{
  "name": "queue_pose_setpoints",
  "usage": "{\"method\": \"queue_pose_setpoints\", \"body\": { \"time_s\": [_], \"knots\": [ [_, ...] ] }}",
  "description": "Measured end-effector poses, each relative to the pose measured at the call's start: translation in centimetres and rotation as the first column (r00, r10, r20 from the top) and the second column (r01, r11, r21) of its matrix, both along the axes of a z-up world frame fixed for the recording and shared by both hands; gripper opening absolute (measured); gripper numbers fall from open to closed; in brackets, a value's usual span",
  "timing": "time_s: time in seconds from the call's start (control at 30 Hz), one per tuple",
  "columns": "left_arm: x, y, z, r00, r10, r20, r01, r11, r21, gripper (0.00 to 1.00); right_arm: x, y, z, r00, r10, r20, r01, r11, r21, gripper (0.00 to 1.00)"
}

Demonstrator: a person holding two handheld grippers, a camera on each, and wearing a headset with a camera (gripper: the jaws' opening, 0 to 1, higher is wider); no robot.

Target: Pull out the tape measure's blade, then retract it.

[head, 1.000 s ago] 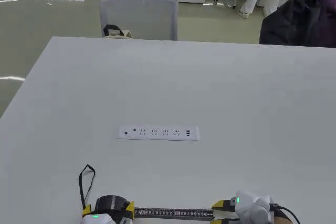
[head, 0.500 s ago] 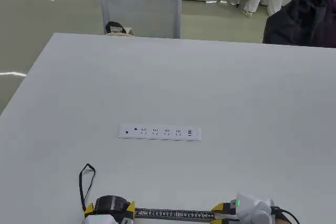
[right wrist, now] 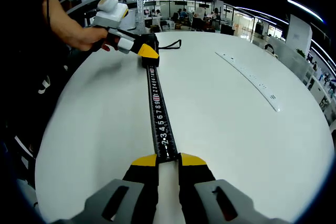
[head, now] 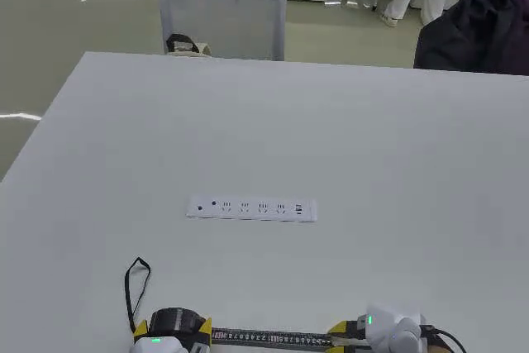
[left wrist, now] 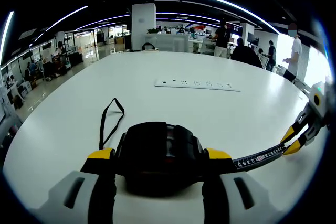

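The left gripper [left wrist: 158,156] clamps the tape measure case [left wrist: 157,140], lower centre; the right gripper [right wrist: 168,160] pinches the blade [right wrist: 157,103] tip. If that pinch slips, the blade likely whips back.

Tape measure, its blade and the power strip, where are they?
tape measure [left wrist: 157,153], left gripper view, middle of its black case.
blade [right wrist: 157,111], right gripper view, middle of the numbered strip.
power strip [head: 250,209], head view, its middle sockets.
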State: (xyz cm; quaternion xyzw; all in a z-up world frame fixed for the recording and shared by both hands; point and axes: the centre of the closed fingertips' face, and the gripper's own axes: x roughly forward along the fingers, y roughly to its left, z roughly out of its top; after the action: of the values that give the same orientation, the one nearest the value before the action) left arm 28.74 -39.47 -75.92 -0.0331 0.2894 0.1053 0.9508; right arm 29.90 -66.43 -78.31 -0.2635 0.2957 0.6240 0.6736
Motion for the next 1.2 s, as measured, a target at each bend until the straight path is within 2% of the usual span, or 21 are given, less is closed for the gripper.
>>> {"method": "queue_pose_setpoints", "body": {
  "time_s": [0.37,1.2],
  "knots": [
    [-0.1,-0.1,0.0,1.000,-0.002,-0.004,0.002,1.000,-0.008,0.63,-0.1,1.0,0.2,1.000,0.006,0.002,-0.006,1.000,0.004,0.12],
    [-0.3,-0.3,1.1,1.000,-0.001,0.001,0.001,0.999,-0.041,0.63,-0.1,5.4,0.4,0.999,0.029,0.019,-0.030,0.999,0.023,0.12]
  ]
}}
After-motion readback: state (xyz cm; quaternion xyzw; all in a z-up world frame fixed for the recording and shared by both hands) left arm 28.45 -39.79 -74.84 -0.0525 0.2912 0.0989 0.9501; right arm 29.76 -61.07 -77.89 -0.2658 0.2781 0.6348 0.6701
